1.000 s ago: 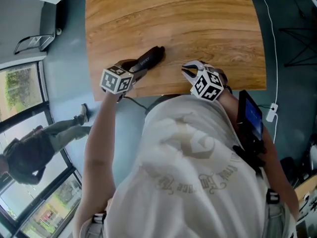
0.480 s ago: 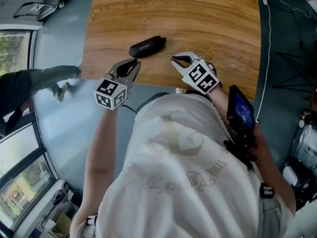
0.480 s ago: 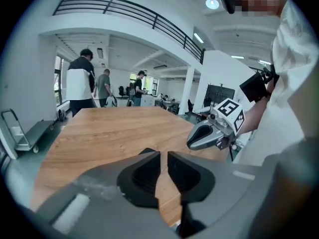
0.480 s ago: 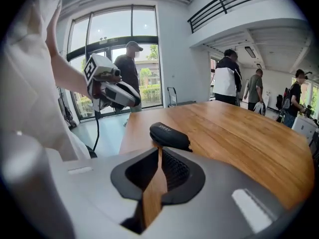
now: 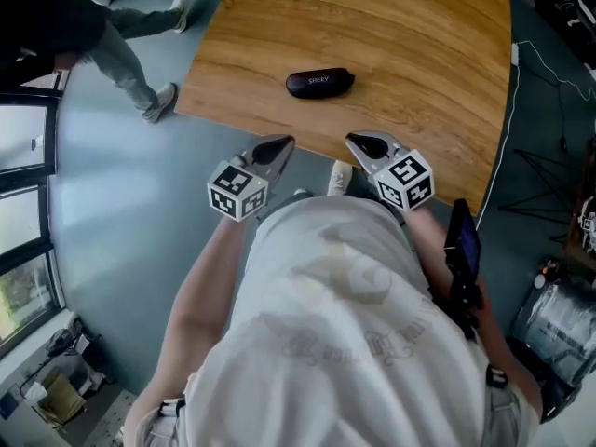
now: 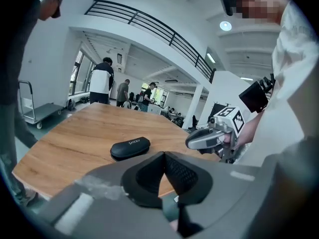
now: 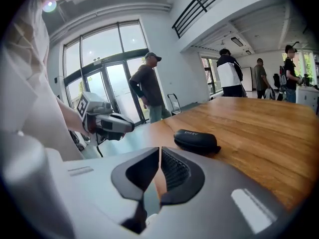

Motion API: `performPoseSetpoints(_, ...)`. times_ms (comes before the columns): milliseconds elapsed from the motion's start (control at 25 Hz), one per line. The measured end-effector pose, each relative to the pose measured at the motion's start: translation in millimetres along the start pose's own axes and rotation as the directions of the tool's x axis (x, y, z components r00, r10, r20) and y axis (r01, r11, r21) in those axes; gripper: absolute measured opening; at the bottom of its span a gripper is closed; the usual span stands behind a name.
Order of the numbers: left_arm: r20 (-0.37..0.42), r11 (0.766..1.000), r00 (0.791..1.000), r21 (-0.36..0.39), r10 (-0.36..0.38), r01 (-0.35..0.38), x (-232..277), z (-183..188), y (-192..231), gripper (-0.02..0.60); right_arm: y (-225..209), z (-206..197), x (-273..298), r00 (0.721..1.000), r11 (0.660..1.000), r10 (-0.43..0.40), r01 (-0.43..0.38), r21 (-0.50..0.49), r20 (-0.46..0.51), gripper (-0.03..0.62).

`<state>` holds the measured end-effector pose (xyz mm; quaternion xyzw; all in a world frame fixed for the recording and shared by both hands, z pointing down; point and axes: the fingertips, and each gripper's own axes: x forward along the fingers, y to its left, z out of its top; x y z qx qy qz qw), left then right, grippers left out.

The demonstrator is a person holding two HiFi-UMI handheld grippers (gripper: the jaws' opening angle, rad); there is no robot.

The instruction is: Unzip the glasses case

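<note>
The black zipped glasses case (image 5: 319, 83) lies flat on the wooden table (image 5: 419, 54), near its front edge. It also shows in the left gripper view as the case (image 6: 130, 148) and in the right gripper view as the case (image 7: 196, 140). My left gripper (image 5: 282, 142) hangs in front of the table edge, clear of the case. Its jaws (image 6: 163, 156) have just closed and meet with nothing between them. My right gripper (image 5: 355, 139) hovers at the table's front edge, also apart from the case, its jaws (image 7: 159, 149) shut and empty.
A person in dark clothes (image 5: 102, 35) walks past the table's left corner. Several people stand beyond the table's far end in the gripper views. A black device (image 5: 463, 250) is strapped at my right forearm. A white cable (image 5: 510, 110) runs along the floor at the right.
Both grippers have drawn back from the case toward my body and risen. The left jaws, open beside the case before, are now shut. The case stays on the table.
</note>
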<state>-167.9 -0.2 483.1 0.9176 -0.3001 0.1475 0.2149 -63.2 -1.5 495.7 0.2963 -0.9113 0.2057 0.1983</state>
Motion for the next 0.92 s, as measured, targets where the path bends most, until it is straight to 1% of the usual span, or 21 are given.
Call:
performPoseSetpoints(160, 0.008, 1.000, 1.000, -0.007, -0.006, 0.006, -18.7, -17.8, -9.8, 0.003, 25.3, -11.6, -1.8, 1.000, 1.000, 0.001, -0.001, 0.000, -0.014, 0.020)
performPoseSetpoints(320, 0.015, 1.000, 1.000, -0.021, -0.018, 0.018, -30.0, -31.7, -21.6, 0.005, 40.9, -22.8, -8.5, 1.000, 1.000, -0.011, 0.011, 0.004, -0.028, 0.018)
performPoseSetpoints(520, 0.031, 0.999, 0.999, -0.022, -0.031, 0.031, -27.2, -36.1, -29.5, 0.003, 41.3, -28.8, -12.6, 0.999, 1.000, -0.030, 0.030, 0.004, -0.027, 0.018)
performPoseSetpoints(920, 0.034, 0.999, 0.998, 0.012, -0.053, 0.053, -52.2, -45.2, -52.8, 0.005, 75.9, -32.8, -26.6, 0.998, 0.998, -0.070, 0.070, -0.002, 0.003, 0.017)
